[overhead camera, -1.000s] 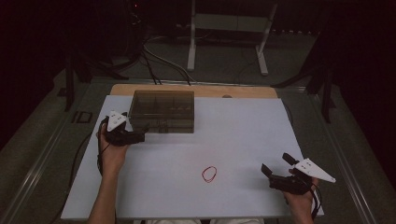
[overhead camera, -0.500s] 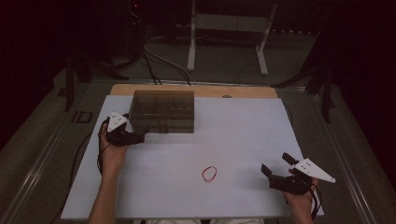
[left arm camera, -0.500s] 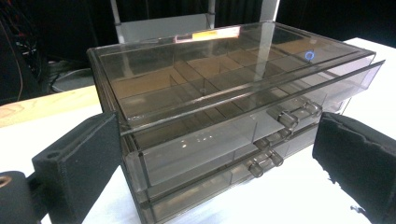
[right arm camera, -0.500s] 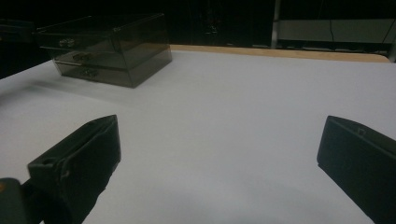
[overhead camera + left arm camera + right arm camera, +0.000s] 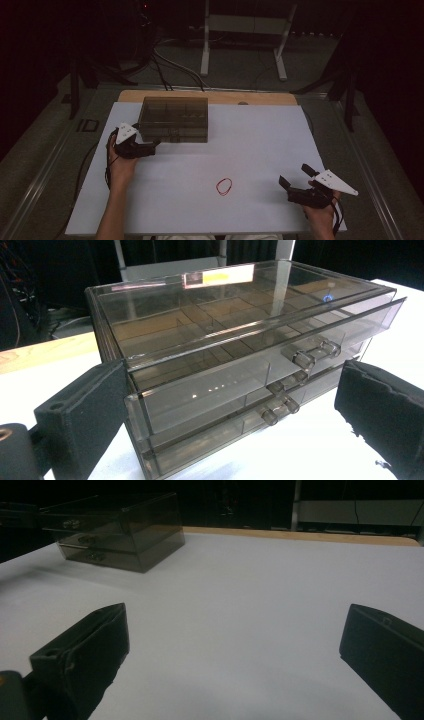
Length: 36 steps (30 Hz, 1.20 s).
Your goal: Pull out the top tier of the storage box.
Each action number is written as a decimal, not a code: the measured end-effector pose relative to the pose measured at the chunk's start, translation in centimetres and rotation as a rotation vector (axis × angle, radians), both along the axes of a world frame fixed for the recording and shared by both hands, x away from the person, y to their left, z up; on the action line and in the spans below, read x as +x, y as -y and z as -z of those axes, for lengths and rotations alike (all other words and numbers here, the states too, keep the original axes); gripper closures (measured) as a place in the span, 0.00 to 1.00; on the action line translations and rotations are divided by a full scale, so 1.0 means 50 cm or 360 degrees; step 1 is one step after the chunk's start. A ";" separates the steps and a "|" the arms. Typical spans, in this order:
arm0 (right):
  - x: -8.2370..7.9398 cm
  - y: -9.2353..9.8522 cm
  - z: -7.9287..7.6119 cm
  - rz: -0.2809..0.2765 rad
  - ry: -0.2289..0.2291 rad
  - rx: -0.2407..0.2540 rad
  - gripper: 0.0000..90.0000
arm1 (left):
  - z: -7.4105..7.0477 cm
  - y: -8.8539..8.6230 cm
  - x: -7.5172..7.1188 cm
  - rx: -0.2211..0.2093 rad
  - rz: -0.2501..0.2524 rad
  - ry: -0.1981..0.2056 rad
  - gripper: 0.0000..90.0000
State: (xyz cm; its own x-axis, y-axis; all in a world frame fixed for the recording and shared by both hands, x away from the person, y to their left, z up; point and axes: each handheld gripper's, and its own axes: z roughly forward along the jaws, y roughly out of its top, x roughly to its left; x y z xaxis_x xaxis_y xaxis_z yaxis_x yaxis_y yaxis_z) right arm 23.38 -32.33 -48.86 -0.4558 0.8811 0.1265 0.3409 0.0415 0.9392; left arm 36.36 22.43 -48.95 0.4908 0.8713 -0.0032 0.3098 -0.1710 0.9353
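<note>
Smoky transparent plastic drawer box (image 5: 240,365) at the far left of the white surface (image 5: 260,150), top drawer slightly out. Left hand-held gripper (image 5: 150,146), jaws wide, faces its front; right hand-held gripper (image 5: 295,177), also wide, rests well apart. The box is probably light, rigid and slick; grasp the small clear drawer knob (image 5: 312,354).

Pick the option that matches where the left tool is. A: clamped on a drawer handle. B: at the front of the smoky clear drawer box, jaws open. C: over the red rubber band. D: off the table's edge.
B: the left tool sits at the front of the drawer box, its jaws spread apart beside the drawers with nothing between them, and the red rubber band lies apart from it.
</note>
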 end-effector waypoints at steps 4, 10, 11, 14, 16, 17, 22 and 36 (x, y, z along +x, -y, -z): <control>0.000 -0.003 0.001 -0.0007 -0.0002 -0.0006 0.00 | 0.001 0.000 0.000 -0.0002 -0.0002 0.0002 0.04; 0.001 -0.007 -0.003 -0.0011 0.0003 0.0029 0.00 | 0.003 -0.001 0.000 -0.0004 0.0004 0.0001 0.03; 0.002 -0.008 -0.004 -0.0009 0.0004 0.0035 0.00 | 0.004 -0.001 0.001 -0.0011 0.0002 -0.0006 0.04; 0.008 -0.013 -0.011 -0.0005 0.0001 0.0017 0.00 | 0.011 0.001 0.005 -0.0015 -0.0004 -0.0030 0.04; 0.013 -0.018 -0.019 -0.0016 0.0016 0.0005 0.00 | 0.014 0.002 0.004 -0.0015 -0.0013 -0.0017 0.04; 0.014 -0.020 -0.022 -0.0021 0.0021 0.0001 0.00 | 0.014 0.001 0.004 -0.0024 -0.0010 -0.0021 0.04; 0.025 -0.033 -0.040 -0.0046 0.0047 -0.0018 0.00 | 0.015 -0.001 0.004 -0.0036 -0.0003 -0.0031 0.04; 0.076 -0.094 -0.078 -0.0159 0.0078 -0.0011 0.00 | 0.015 0.000 -0.003 -0.0059 -0.0005 -0.0032 0.04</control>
State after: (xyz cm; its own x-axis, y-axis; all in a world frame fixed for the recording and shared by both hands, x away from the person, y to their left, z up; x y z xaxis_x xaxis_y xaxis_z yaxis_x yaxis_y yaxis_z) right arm 27.20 -27.61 -44.97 -0.5469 0.8317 0.0959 0.2883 0.0796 0.9542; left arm 36.23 22.44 -49.69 0.4873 0.8720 -0.0455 0.3291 -0.1351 0.9346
